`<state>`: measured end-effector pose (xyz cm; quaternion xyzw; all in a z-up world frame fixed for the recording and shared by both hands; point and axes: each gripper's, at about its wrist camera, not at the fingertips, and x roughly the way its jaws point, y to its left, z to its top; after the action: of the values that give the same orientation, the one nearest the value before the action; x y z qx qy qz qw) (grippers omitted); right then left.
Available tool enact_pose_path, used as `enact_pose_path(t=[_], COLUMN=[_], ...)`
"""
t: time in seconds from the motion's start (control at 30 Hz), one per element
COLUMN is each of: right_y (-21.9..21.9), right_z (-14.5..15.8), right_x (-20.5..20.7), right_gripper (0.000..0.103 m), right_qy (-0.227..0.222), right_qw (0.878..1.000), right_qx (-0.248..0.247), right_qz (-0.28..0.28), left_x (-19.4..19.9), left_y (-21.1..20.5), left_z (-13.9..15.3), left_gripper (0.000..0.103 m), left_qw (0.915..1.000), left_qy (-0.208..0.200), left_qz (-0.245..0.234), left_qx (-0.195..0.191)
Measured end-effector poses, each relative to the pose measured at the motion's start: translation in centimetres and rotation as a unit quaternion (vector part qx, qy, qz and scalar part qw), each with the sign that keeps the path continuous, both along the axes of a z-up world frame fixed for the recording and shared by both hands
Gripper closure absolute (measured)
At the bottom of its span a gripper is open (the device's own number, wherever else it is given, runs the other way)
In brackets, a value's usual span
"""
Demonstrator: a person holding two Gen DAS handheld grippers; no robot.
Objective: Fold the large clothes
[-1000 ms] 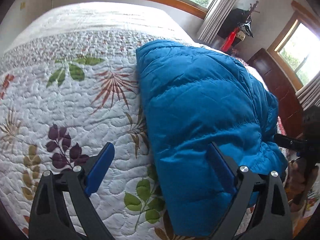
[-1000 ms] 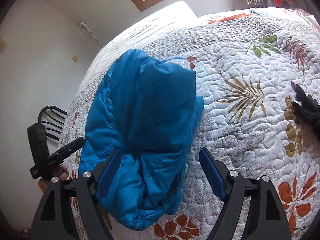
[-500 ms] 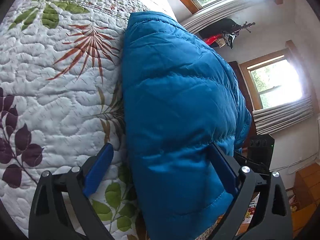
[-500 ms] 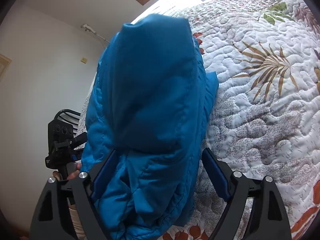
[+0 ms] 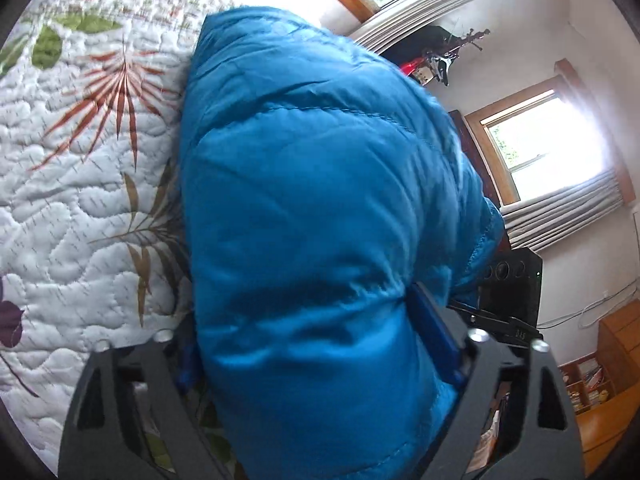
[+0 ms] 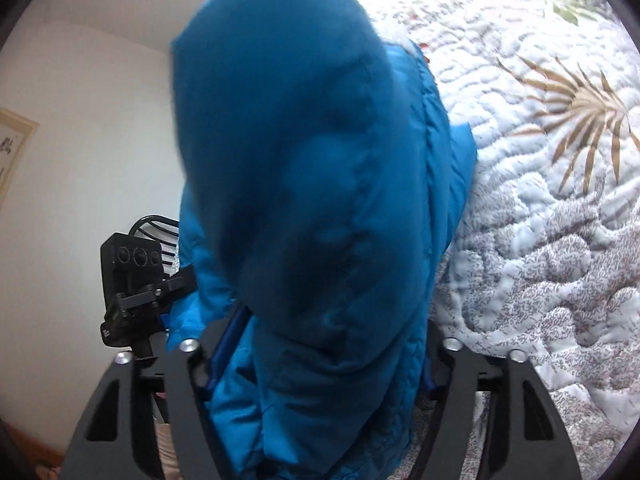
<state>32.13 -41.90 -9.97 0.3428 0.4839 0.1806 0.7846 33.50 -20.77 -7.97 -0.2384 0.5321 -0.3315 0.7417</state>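
Observation:
A folded blue puffer jacket [image 5: 320, 180] lies on a white quilted bedspread with leaf prints [image 5: 80, 220]. My left gripper [image 5: 312, 320] straddles its near end, jaws closing, and both blue pads press into the padding. At the jacket's other end [image 6: 300, 160], my right gripper [image 6: 328, 336] is closing too, its pads squeezing the bunched fabric from both sides. Each view shows the opposite gripper beyond the jacket: the right one [image 5: 508, 300] and the left one [image 6: 132, 280]. The jacket hides most of the pads.
The bedspread [image 6: 540, 220] stretches away beside the jacket. Off the bed are a sunlit window [image 5: 540, 148] with curtains, a wooden shelf [image 5: 600, 368], a red item on a stand [image 5: 424, 68] and a black chair back [image 6: 156, 228] by a white wall.
Both grippers moved down and in over the jacket's ends, and their jaws narrowed from wide open onto the fabric. The jacket now fills both views.

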Motion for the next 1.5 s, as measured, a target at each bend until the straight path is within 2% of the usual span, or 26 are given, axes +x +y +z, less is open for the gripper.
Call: enact_pose_path(t=[0.07,0.13,0.33,0.57,0.73,0.87,0.97,1.1,1.27,1.5], right_y=[1.1,2.0,6.8,14.7,20.3,23.2,24.3,23.8,24.1,23.3], right_z=[1.2,2.1,5.3,7.3,6.9,5.5,3.9,2.3,1.3,1.0], right_x=[-0.1,-0.2,0.4,3.7,6.1,7.8,8.4,10.3,11.1,10.9], right_gripper=[0.051,0.055,0.062,0.062,0.062,0.062,0.062,0.061,0.057,0.055], right_qy=[-0.014,-0.027,-0.073,-0.106,-0.111,-0.094,-0.074,-0.063,-0.056,-0.054], right_qw=[1.0,0.999,0.992,0.985,0.979,0.977,0.977,0.978,0.978,0.979], right_qx=[-0.026,-0.044,-0.087,-0.078,-0.058,-0.048,-0.049,-0.049,-0.034,-0.016], right_qz=[0.009,0.015,0.052,0.116,0.161,0.184,0.193,0.195,0.197,0.193], left_x=[-0.4,-0.7,-2.0,-4.5,-6.8,-8.2,-7.8,-8.4,-8.6,-9.4], left_y=[-0.1,0.1,3.3,10.4,15.4,18.9,19.9,22.6,22.7,22.6], left_z=[0.3,0.9,3.0,6.0,7.3,6.6,5.7,3.3,2.4,1.3], left_gripper=[0.034,0.038,0.039,0.039,0.039,0.039,0.039,0.037,0.03,0.028], left_qw=[0.9999,0.9996,0.9981,0.9908,0.9829,0.9792,0.9791,0.9804,0.9802,0.9779], left_qy=[-0.014,-0.027,-0.048,-0.077,-0.089,-0.08,-0.064,-0.059,-0.078,-0.094], left_qz=[0.001,0.005,0.039,0.109,0.156,0.18,0.187,0.181,0.171,0.172], left_qx=[0.003,0.003,0.006,0.022,0.042,0.048,0.049,0.05,0.062,0.073])
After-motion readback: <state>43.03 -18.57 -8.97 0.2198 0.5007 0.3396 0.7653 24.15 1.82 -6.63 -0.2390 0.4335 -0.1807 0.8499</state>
